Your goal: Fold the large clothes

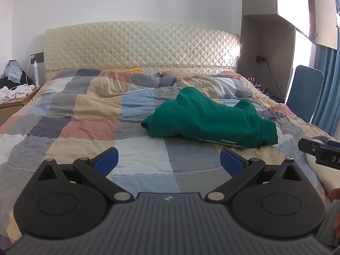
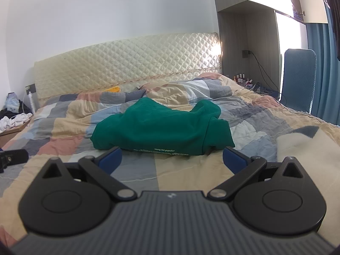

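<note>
A crumpled green garment [image 1: 209, 120] [image 2: 161, 127] with a line of small white print along its near hem lies in a heap on the checked quilt [image 1: 85, 119] [image 2: 63, 131] of a bed. My left gripper [image 1: 169, 160] hovers open above the quilt, short of the garment and to its left, with nothing between its blue pads. My right gripper [image 2: 172, 158] is open too, its blue fingertips just in front of the garment's near hem, apart from it. The right gripper's black body [image 1: 318, 150] shows at the right edge of the left wrist view.
A quilted cream headboard [image 1: 140, 46] stands at the far end. A bedside table [image 1: 12, 102] with clothes and a bottle is at the left. A blue chair [image 2: 297, 80], cables and blue curtains are at the right. A cream blanket [image 2: 308, 148] lies near right.
</note>
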### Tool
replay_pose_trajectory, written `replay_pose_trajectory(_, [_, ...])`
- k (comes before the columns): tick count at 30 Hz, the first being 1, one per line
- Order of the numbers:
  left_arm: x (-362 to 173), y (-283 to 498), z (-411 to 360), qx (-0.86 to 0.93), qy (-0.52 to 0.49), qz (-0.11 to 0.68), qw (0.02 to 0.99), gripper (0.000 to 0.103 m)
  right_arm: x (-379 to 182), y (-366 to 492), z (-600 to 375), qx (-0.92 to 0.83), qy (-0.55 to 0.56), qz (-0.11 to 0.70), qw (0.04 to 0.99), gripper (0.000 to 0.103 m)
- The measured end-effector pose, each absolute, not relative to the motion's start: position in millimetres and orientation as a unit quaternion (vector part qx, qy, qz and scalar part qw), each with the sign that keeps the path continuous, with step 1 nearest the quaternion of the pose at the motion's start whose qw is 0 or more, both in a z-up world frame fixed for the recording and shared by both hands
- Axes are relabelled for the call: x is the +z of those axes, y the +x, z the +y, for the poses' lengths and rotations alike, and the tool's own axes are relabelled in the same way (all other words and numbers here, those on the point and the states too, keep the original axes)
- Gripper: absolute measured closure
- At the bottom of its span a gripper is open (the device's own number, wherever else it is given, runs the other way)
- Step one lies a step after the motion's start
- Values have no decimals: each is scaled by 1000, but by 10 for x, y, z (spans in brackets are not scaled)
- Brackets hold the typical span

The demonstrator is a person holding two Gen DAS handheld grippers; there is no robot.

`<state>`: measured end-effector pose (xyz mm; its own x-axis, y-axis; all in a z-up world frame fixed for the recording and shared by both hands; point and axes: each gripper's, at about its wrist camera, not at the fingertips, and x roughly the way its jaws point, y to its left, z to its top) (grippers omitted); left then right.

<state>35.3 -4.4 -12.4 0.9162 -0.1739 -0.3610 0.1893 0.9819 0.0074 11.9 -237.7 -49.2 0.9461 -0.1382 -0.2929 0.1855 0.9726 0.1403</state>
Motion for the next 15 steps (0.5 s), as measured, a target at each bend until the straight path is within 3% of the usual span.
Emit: replay_pose_trajectory(15, [-133, 320, -61, -94, 19, 182, 979, 0, -489, 110, -2372, -83, 85, 141, 983, 0])
